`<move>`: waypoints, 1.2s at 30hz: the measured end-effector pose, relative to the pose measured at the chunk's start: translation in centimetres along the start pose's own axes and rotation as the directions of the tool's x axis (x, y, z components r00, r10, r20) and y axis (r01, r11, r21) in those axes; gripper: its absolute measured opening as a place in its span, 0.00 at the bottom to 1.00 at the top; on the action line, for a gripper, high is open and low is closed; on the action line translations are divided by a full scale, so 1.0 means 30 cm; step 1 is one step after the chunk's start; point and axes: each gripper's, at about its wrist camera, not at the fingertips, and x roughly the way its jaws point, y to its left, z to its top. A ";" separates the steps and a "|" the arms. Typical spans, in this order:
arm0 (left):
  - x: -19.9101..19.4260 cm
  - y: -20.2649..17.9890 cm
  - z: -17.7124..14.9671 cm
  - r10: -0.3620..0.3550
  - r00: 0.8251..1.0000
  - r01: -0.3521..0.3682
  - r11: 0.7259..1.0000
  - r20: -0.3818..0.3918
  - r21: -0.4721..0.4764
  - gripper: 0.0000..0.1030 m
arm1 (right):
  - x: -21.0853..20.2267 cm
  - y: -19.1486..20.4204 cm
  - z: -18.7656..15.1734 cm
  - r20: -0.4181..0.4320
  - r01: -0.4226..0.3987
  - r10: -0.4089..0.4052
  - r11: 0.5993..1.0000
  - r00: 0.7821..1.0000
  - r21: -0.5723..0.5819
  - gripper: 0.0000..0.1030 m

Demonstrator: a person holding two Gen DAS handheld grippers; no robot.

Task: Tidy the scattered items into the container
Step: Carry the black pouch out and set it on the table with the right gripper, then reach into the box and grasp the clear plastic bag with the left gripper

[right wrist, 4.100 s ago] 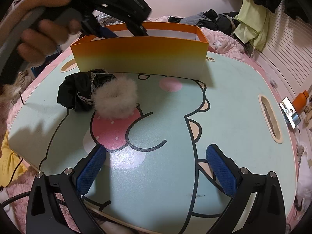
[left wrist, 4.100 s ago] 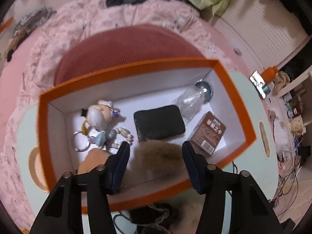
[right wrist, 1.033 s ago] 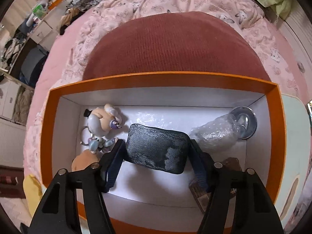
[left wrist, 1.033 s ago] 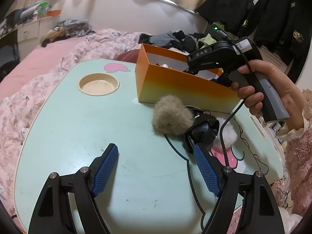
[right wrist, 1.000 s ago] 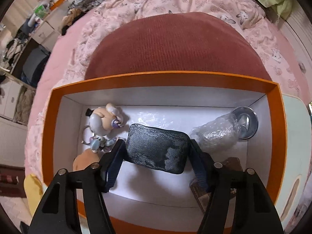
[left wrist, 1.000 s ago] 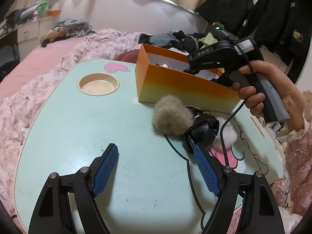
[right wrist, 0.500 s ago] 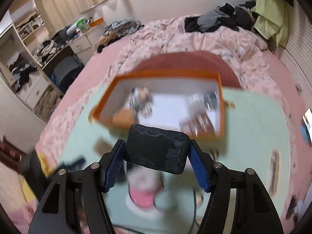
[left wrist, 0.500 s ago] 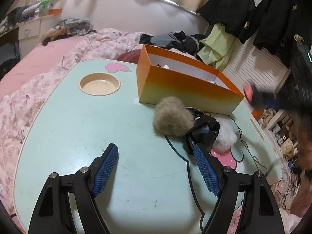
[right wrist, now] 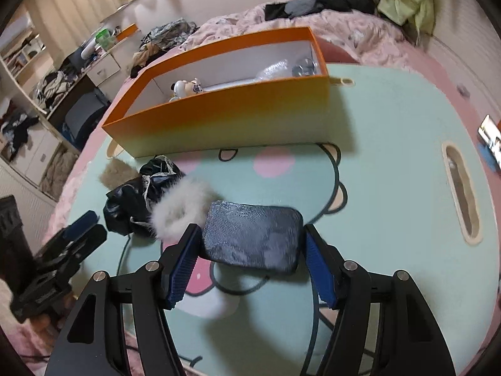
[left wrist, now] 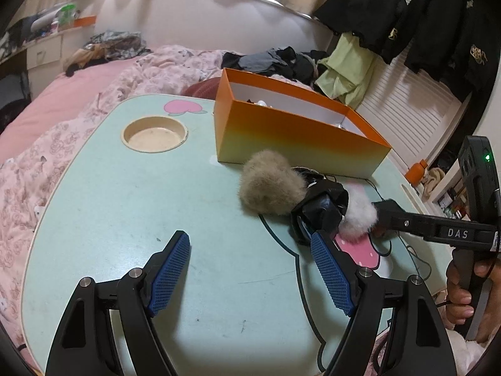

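Right gripper: jaws set on either side of the dark blue pouch. The left pad looks to be touching the pouch's end; a thin gap shows at the right pad. Frame is motion-blurred, so I cannot tell whether the pouch is clamped or let go. It sits low over the table, just right of the white pom-pom and on the near side of the box, not inside it. Judgement: held flat across its long axis, which suits carrying a soft, slab-shaped item without folding it.

Left gripper: spread wide with nothing between the pads, hovering over bare mint tabletop at the near edge. It faces the heap of loose items, probably placed for the next pick.

Loose heap, middle of the table, just near of the box wall: brown pom-pom on the left, crumpled black fabric touching it, the white pom-pom on the right, against the fabric. In the left wrist view the right gripper's tip is at the white pom-pom.

Orange box: open-topped, white inside, at the far side of the table. Visible contents: a small figurine keychain toward the left end, a clear plastic-wrapped item toward the right, with a round metal piece beside it. The floor of the box is mostly hidden by the near wall.

Round cup recess in the table at far left holds nothing.

Judgement: four items are outside the box; the tidy is unfinished.
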 end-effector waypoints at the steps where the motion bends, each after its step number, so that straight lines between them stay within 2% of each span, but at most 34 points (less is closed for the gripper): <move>1: -0.001 -0.001 -0.001 -0.001 1.000 0.001 1.000 0.001 0.000 0.77 | -0.008 0.000 0.001 0.022 -0.017 0.017 1.000 1.000 0.004 0.64; 4: -0.004 -0.001 -0.002 -0.005 1.000 0.005 1.000 0.000 -0.001 0.77 | -0.066 -0.004 -0.006 0.122 -0.050 0.047 0.999 0.991 0.020 0.65; 7: -0.007 -0.003 0.000 -0.003 1.000 0.003 1.000 0.005 -0.001 0.77 | -0.110 0.018 -0.037 0.175 -0.030 0.032 0.999 0.984 -0.014 0.77; 11: -0.017 -0.003 0.010 0.001 1.000 -0.001 1.000 0.019 0.003 0.77 | -0.107 0.059 -0.098 0.134 0.015 -0.005 0.998 0.991 -0.069 0.77; 14: -0.022 -0.015 0.030 0.012 1.000 -0.012 1.000 0.023 0.022 0.77 | -0.102 0.080 -0.158 0.113 0.074 -0.063 0.992 0.992 -0.099 0.77; 20: -0.037 -0.080 0.138 -0.014 1.000 0.012 0.998 0.027 0.069 0.77 | -0.063 0.107 -0.221 0.074 0.175 -0.165 0.971 0.984 -0.163 0.78; 24: -0.005 -0.115 0.277 -0.080 0.996 0.081 0.996 -0.035 0.030 0.77 | -0.065 0.111 -0.233 0.078 0.200 -0.189 0.966 0.979 -0.166 0.82; 27: 0.051 -0.162 0.375 -0.078 0.994 0.083 0.995 -0.074 0.057 0.77 | -0.067 0.101 -0.242 0.086 0.211 -0.201 0.966 0.976 -0.147 0.87; 29: 0.127 -0.196 0.438 -0.100 0.981 0.115 0.990 -0.168 0.079 0.77 | -0.073 0.096 -0.249 0.092 0.214 -0.203 0.967 0.975 -0.140 0.88; 31: 0.220 -0.233 0.486 -0.095 0.957 0.125 0.988 -0.274 0.093 0.77 | -0.076 0.093 -0.249 0.096 0.217 -0.206 0.967 0.974 -0.135 0.88; 36: 0.362 -0.316 0.536 -0.030 0.942 0.079 0.988 -0.335 0.133 0.77 | -0.084 0.091 -0.255 0.103 0.220 -0.207 0.967 0.973 -0.130 0.89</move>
